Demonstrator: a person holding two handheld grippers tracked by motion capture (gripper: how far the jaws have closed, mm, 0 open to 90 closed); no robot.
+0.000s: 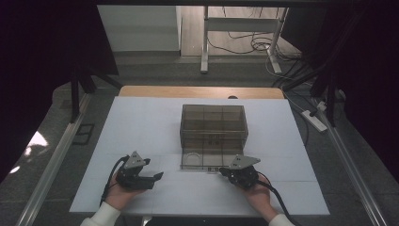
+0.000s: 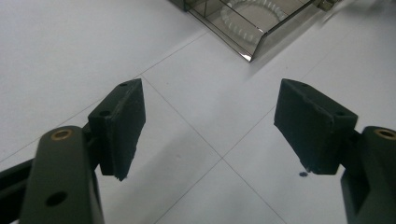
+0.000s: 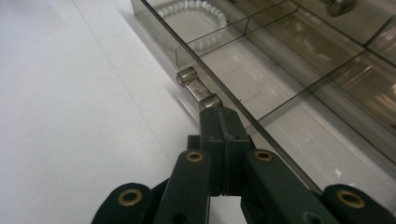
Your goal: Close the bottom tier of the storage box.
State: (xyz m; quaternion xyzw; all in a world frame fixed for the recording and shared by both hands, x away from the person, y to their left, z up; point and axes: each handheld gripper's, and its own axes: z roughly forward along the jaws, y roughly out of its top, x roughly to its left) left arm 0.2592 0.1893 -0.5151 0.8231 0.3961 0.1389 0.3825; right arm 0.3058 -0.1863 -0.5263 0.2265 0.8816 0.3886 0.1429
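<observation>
High view – box: I'm seeing a smoky clear organizer box [image 1: 214,136] sitting mid-table on the white table [image 1: 141,122], w/ divided compartments.
High view – L gripper: left gripper [image 1: 157,177] is resting near the front edge, well apart from the box, jaws pointing right.
High view – R gripper: right gripper [image 1: 222,171] is sitting at the box's front edge.
L gripper view – jaws: spreading wide, holding nothing; the box's corner [image 2: 247,28] is showing farther off, white beads in a ring inside.
R gripper view – jaws: I'm seeing the right gripper [image 3: 223,114] pressed together, tips at the small clear handle [image 3: 198,88] on the box's front; looks pinched on its near end.
R gripper view – box: compartments [image 3: 303,51] are running off to the right.
</observation>
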